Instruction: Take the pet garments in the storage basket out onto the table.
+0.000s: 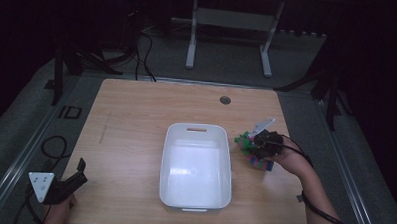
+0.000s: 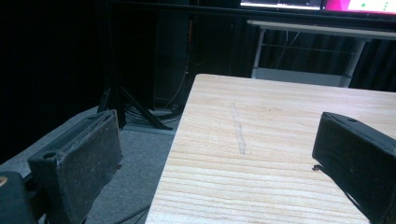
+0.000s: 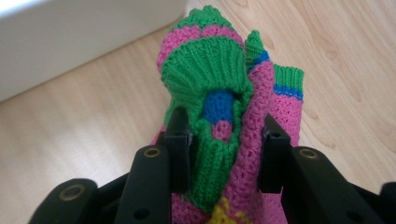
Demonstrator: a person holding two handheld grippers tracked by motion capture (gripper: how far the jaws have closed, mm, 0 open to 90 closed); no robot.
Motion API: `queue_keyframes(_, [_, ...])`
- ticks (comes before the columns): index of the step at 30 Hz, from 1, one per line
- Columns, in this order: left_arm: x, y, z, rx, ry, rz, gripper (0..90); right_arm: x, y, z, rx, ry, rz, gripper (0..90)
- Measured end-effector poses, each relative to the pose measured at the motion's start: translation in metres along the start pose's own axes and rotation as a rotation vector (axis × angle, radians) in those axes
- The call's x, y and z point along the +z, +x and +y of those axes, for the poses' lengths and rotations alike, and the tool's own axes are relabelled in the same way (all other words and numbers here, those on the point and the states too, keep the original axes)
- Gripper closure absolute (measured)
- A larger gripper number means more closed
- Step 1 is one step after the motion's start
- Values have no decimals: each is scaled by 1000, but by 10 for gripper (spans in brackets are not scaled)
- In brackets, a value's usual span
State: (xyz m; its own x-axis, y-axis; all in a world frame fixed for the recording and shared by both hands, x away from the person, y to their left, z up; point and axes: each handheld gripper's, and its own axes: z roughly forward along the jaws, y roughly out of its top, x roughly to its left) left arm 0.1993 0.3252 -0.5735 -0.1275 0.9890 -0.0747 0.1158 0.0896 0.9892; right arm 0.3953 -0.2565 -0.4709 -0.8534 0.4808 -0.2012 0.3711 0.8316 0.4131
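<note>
A knitted item (image 3: 219, 84) in pink, green, blue and a bit of yellow is bunched up between the jaws of my right gripper (image 3: 224, 140), which is shut on it just above the table. In the high view the same knitted item (image 1: 255, 158) sits right of the white bin (image 1: 196, 202), under my right gripper (image 1: 258, 141). My left gripper (image 1: 77, 170) rests at the table's front left corner. Its jaws stand wide apart in the left gripper view with only bare wood between its fingers (image 2: 88, 158).
The white plastic bin stands in the middle of the wooden table (image 1: 131, 119); its wall (image 3: 70, 37) is close to the knit. A round cable hole (image 1: 225, 100) lies near the far edge. Cables lie on the floor (image 1: 50, 147) at the left.
</note>
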Motion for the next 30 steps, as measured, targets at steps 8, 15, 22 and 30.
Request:
queue_keyframes(8, [0,0,0,0,1,-4,18,31,-8,-3,43,21,3,640])
queue_keyframes(15, [0,0,0,0,0,-5,18,52,-8,-8,72,39,20,632])
queue_keyframes(22, [0,0,0,2,0,-5,19,56,-6,-7,71,49,20,556])
queue_keyframes(30, [0,0,0,2,-1,-5,18,35,-1,-6,91,-11,27,305])
